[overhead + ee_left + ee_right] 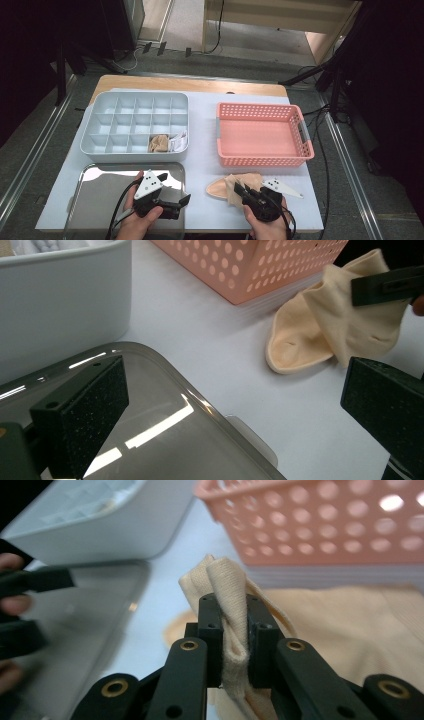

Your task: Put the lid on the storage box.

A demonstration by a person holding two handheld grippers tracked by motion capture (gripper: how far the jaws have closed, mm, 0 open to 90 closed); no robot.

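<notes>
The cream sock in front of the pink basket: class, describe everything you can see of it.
The cream sock is a soft, ribbed-knit fabric, pale peach-beige, lying crumpled on the white mat between the pink basket and the table's near edge. Its toe end lies flat toward the metal tray. A fold of its other end is bunched upward, pinched between the jaws of the right gripper, which is shut on it.

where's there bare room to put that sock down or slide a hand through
Bare: the metal tray, the pink basket, and the white strip between the basket and the grey divided box. Crowded: the front right, where the cream sock lies pinched in the right gripper, and the box's two front-right cells.
</notes>
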